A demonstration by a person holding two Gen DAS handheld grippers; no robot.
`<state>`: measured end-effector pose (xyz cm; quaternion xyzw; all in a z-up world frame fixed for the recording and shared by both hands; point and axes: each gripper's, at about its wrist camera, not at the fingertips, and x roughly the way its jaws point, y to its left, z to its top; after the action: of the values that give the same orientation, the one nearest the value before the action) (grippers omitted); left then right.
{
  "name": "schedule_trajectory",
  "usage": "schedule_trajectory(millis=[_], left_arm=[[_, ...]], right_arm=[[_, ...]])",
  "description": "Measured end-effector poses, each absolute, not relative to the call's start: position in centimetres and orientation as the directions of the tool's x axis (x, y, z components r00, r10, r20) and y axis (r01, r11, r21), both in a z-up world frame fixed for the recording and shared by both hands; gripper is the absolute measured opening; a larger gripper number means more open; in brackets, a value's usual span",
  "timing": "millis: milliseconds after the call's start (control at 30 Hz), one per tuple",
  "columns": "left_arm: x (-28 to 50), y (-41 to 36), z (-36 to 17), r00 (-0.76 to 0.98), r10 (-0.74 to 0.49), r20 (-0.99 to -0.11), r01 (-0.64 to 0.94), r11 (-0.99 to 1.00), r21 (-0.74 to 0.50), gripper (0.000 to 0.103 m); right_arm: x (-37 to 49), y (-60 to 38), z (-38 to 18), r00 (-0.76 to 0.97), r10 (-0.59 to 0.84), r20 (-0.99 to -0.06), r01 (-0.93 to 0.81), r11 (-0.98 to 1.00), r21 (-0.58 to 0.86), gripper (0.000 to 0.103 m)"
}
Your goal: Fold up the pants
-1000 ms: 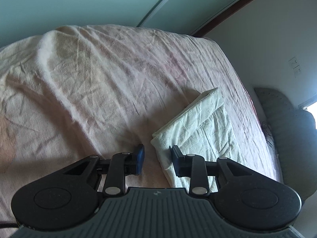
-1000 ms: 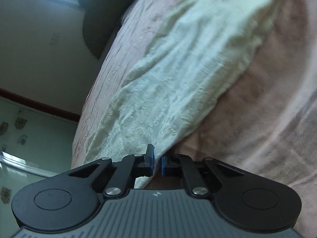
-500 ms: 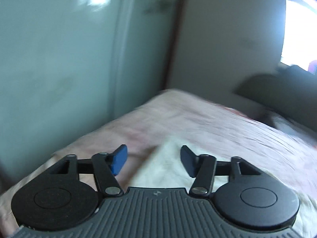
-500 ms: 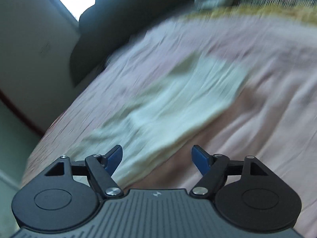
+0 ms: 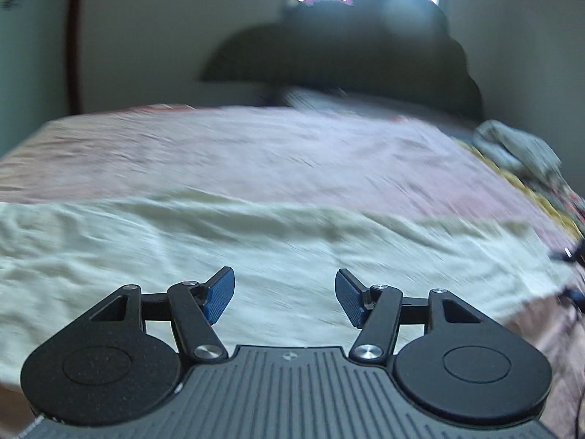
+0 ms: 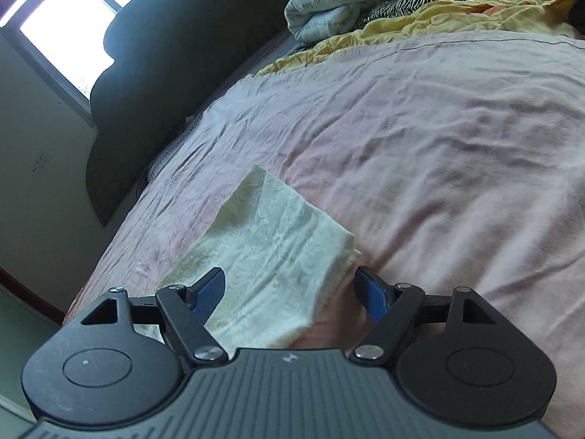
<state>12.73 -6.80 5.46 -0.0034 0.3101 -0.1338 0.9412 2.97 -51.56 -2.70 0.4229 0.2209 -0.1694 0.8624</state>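
The cream pants (image 6: 278, 252) lie folded into a small rectangle on the pink bedsheet (image 6: 438, 153). In the left wrist view the pants (image 5: 219, 241) fill the lower half as a wide pale band, blurred by motion. My left gripper (image 5: 285, 298) is open and empty, just above the pants. My right gripper (image 6: 289, 292) is open and empty, its fingers spread over the near end of the folded pants, not touching them.
A dark padded headboard (image 6: 175, 58) stands at the bed's far end under a bright window (image 6: 62, 25). A heap of bedding and clothes (image 6: 420, 3) lies at the far right of the bed. The same heap shows in the left wrist view (image 5: 519, 146).
The right gripper was shut at the pants' edge a second ago and has opened and drawn back. The left gripper has opened wider and swung round to face the headboard.
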Motion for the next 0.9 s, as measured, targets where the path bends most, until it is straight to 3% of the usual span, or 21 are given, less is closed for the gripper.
schedule_trajectory(millis=[200, 333, 833, 900], left_arm=[[12.8, -9.4, 4.1, 0.726, -0.269, -0.632, 0.293, 0.954, -0.069, 0.066], [13.0, -10.5, 4.0, 0.707, -0.256, -0.659, 0.296, 0.954, -0.053, 0.066], [14.6, -13.7, 1.1, 0.632, -0.232, -0.739, 0.308, 0.951, -0.036, 0.068], [14.4, -13.9, 0.8, 0.648, -0.229, -0.726, 0.316, 0.949, -0.017, 0.070]], right_arm=[[5.4, -51.1, -2.2, 0.822, -0.138, -0.552, 0.492, 0.661, 0.567, 0.079], [6.5, -51.0, -2.2, 0.823, -0.133, -0.553, 0.480, 0.684, 0.550, 0.086], [6.6, -51.1, -2.6, 0.844, -0.108, -0.526, 0.424, 0.735, 0.529, 0.086], [6.5, -51.1, -2.6, 0.843, -0.112, -0.526, 0.423, 0.741, 0.522, 0.080]])
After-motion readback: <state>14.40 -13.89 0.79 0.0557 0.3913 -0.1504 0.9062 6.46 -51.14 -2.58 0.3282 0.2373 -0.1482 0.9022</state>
